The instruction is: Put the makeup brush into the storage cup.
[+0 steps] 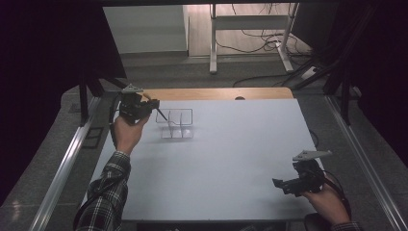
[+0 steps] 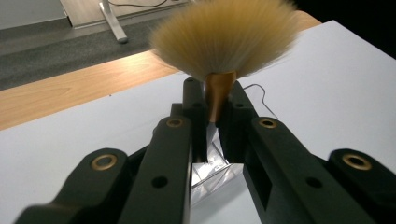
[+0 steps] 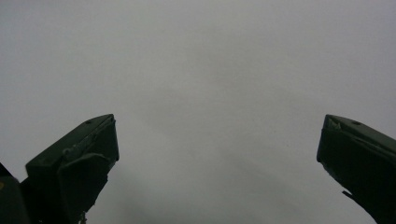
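My left gripper (image 1: 144, 105) hangs over the table's far left, shut on a makeup brush (image 2: 224, 37). The brush has a fan of tan bristles and a gold ferrule, and the ferrule sits pinched between the jaws. Its thin dark handle (image 1: 162, 114) slants down into a clear acrylic organizer (image 1: 176, 124) with several compartments. Part of that clear organizer (image 2: 215, 170) glints below the jaws in the left gripper view. My right gripper (image 1: 280, 184) rests low near the front right corner. Its jaws stand wide apart over bare white table (image 3: 215, 93), with nothing between them.
The white tabletop (image 1: 226, 159) has a strip of wood (image 1: 216, 93) along its far edge. Metal rails run along both sides. Beyond the table stand a desk frame (image 1: 250, 33) and loose cables on the floor.
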Tool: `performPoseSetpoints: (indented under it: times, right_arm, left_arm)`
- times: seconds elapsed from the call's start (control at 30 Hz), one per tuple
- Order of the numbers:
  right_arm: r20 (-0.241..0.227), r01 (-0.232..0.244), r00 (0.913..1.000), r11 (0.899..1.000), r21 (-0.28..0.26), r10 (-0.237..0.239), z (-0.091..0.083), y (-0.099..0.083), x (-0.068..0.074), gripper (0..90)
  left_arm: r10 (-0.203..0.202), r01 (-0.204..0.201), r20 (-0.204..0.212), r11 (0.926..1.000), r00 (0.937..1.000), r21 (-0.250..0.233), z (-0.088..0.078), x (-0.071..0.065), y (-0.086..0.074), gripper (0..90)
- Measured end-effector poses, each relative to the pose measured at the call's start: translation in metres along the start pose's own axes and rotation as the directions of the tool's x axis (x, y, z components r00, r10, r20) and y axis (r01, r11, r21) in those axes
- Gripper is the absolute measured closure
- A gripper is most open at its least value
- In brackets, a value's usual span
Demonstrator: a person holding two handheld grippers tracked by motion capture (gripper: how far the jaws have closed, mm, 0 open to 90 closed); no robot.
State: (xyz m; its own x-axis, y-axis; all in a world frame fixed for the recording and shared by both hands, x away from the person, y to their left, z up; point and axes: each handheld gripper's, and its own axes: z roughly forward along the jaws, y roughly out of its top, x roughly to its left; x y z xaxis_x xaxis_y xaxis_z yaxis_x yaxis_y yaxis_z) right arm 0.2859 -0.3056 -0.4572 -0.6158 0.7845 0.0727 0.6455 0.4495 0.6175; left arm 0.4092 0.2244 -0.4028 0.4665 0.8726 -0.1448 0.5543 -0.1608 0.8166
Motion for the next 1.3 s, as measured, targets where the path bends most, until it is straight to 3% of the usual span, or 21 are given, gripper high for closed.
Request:
performPoseSetpoints:
  times: [0.6,1.2,1.23,1.27,1.3]
  right_arm:
    - [-0.001,0.003,1.0000,1.000,0.002,-0.003,0.001,0.000,0.000,0.0]
    - [-0.009,0.009,0.9999,1.000,0.009,-0.009,0.001,0.000,0.000,0.0]
    - [-0.009,0.009,0.9999,1.000,0.009,-0.008,0.001,0.000,0.000,0.0]
    - [-0.009,0.008,0.9999,1.000,0.010,-0.008,0.001,0.000,0.000,0.0]
    - [-0.009,0.008,0.9999,1.000,0.010,-0.008,0.001,0.000,0.000,0.0]
  left_arm:
    - [-0.008,0.008,-0.006,0.9998,1.0000,0.016,0.014,0.000,-0.011,82.9]
    - [0.023,-0.022,-0.014,0.9974,0.9996,0.069,0.035,-0.005,-0.027,82.0]
    - [0.025,-0.024,-0.011,0.9973,0.9996,0.070,0.036,-0.005,-0.027,81.3]
    - [0.027,-0.026,-0.020,0.9971,0.9994,0.072,0.037,-0.005,-0.027,61.4]
    - [0.042,-0.039,-0.032,0.9960,0.9986,0.080,0.038,-0.006,-0.027,61.4]
